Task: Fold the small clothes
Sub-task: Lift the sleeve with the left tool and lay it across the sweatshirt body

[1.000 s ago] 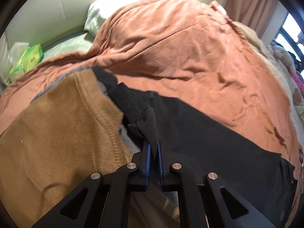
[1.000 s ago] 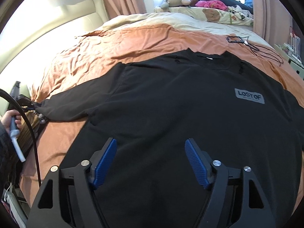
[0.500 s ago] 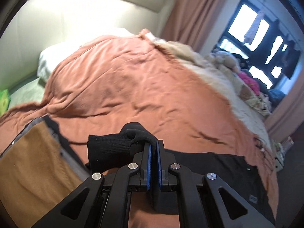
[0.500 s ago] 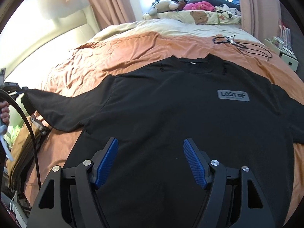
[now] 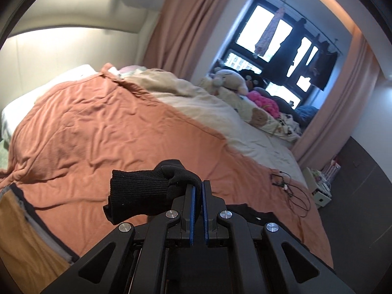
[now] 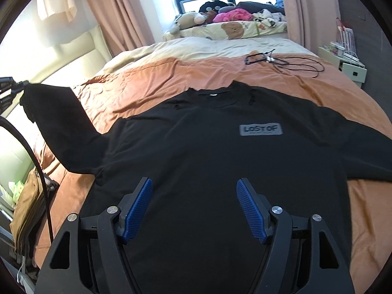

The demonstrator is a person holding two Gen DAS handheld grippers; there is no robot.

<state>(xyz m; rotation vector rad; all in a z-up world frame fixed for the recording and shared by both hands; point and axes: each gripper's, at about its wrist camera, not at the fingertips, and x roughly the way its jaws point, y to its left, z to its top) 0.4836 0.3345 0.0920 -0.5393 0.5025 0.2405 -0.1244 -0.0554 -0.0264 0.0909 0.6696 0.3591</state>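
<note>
A black long-sleeved shirt [image 6: 220, 152] with a grey "LOSTOF" patch [image 6: 260, 129] lies face up on the orange bedspread [image 6: 171, 78]. Its left sleeve [image 6: 58, 112] is raised off the bed. My left gripper [image 5: 198, 183] is shut on that sleeve's ribbed cuff [image 5: 139, 193], which drapes to the left of the fingers; in the right wrist view the same left gripper [image 6: 23, 85] appears at the far left edge. Above the shirt's lower body hovers my right gripper [image 6: 194, 186], open, nothing between its blue pads [image 6: 250, 208].
Folded brown clothes [image 6: 27, 210] lie stacked at the bed's left edge. A black cable and glasses [image 6: 276, 61] rest on the bedspread beyond the collar. A cream blanket [image 6: 196, 46] and soft toys [image 6: 188, 22] fill the far end by the window. A small cabinet [image 6: 348, 63] stands on the right.
My left gripper rose and swung toward the bed's middle, lifting the sleeve cuff off the bed. The right gripper backed away a little and stayed open over the shirt.
</note>
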